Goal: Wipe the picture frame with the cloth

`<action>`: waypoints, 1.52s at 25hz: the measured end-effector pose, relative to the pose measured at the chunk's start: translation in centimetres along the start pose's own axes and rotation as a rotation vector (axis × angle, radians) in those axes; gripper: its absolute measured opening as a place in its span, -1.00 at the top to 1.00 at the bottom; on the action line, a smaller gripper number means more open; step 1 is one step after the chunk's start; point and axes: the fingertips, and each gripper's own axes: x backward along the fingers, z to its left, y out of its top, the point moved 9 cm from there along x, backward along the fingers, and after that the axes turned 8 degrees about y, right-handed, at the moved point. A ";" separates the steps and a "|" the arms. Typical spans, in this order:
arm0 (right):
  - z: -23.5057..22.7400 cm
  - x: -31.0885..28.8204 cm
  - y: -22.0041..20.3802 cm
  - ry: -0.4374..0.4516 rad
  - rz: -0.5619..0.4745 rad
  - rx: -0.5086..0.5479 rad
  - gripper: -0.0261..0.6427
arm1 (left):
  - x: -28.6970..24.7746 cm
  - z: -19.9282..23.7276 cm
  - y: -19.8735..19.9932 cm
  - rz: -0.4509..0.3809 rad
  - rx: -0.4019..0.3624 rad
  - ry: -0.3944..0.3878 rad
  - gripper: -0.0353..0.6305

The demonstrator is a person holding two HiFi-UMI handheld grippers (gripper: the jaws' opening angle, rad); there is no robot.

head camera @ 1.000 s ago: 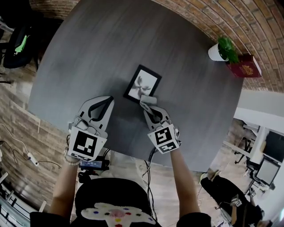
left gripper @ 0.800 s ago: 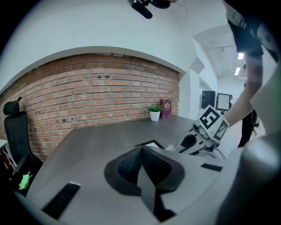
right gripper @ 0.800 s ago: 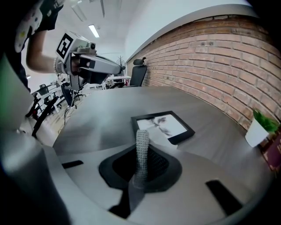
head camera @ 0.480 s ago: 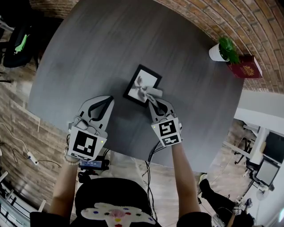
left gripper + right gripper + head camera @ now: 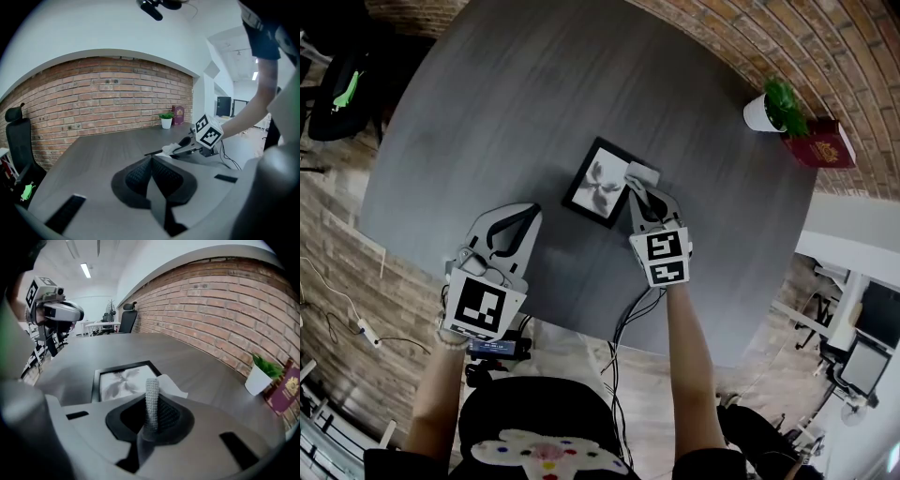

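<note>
My right gripper (image 5: pixel 642 194) is pinched shut on the cloth (image 5: pixel 640 173), at the right edge of the picture frame (image 5: pixel 598 183) lying flat on the bench (image 5: pixel 534 94). My left gripper (image 5: pixel 517 217) is closed on nothing and sits apart from the frame, so a hard stroke could skid it.

light: even, indoor, ceiling strips | shadows: soft | edges: fisheye bend, dark vignette | near foreground: blurred

From my end the cloth (image 5: pixel 173 389) mostly disappears behind the right gripper (image 5: pixel 151 386)'s clamped jaws, and it covers the picture frame (image 5: pixel 600 183)'s 3 o'clock corner. The print on the red book (image 5: pixel 818 145) at 2 o'clock is way too small to read.
</note>
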 end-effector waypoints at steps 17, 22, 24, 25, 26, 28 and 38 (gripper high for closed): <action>0.6 -2.8 3.3 0.035 0.034 0.031 0.85 | 0.7 0.6 0.1 -0.014 -0.012 0.021 0.87; 1.3 -4.2 4.8 0.078 0.048 0.074 0.85 | 1.3 1.0 -0.5 0.000 0.018 0.039 0.87; 1.4 -4.6 5.1 0.097 0.056 0.082 0.85 | 1.4 1.0 -0.5 -0.001 0.017 0.043 0.87; 1.5 -4.8 5.2 0.108 0.061 0.085 0.85 | 1.4 1.1 -0.4 -0.004 0.012 0.044 0.87; 1.6 -4.9 5.3 0.120 0.065 0.087 0.85 | 1.4 1.2 -0.4 -0.006 0.009 0.045 0.87; 1.8 -4.9 5.4 0.142 0.071 0.084 0.85 | 1.4 1.1 -0.4 -0.005 0.011 0.048 0.87; 4.0 -4.3 4.8 0.219 0.077 0.101 0.85 | 1.2 1.0 -0.5 -0.003 0.017 0.042 0.87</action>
